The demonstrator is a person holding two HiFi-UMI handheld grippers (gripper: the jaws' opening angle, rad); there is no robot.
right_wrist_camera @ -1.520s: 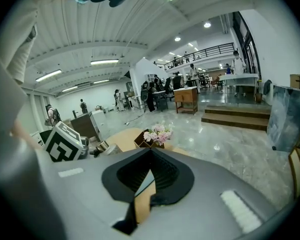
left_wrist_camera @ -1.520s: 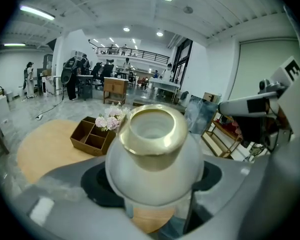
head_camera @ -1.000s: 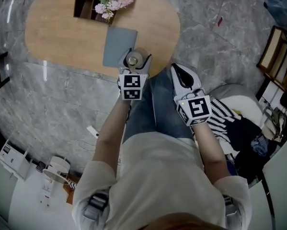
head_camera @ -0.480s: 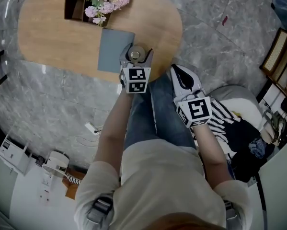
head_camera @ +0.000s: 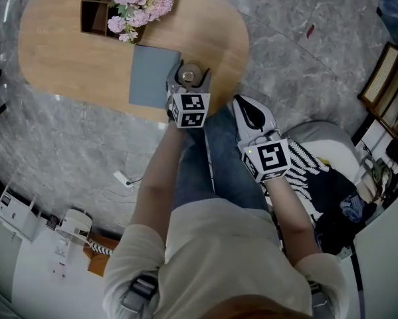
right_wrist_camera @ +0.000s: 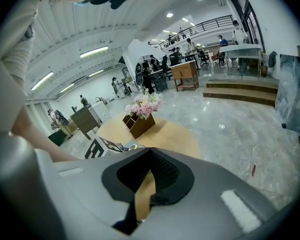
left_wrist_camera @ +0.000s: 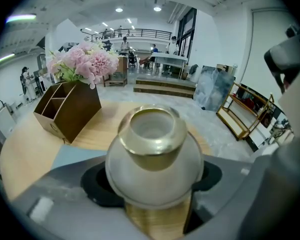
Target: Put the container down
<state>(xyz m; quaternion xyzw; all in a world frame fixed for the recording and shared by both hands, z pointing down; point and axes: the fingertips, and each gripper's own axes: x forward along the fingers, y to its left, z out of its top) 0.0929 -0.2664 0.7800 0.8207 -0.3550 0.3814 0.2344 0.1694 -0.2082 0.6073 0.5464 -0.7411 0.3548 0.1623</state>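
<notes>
Your left gripper (head_camera: 189, 78) is clamped on the container (left_wrist_camera: 154, 156) at upper centre of the head view, over the table (head_camera: 66, 52) edge beside the grey mat (head_camera: 149, 75); the set-down appears in hand, so seat its base flat before parting the jaws.

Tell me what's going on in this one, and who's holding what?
A seated person works with a gripper in each hand. The left gripper is closed on a round frosted container with a gold neck, held at the near edge of the oval wooden table, beside a grey mat. Whether its base touches the table can't be told. The right gripper is shut and empty, near the person's knee.
</notes>
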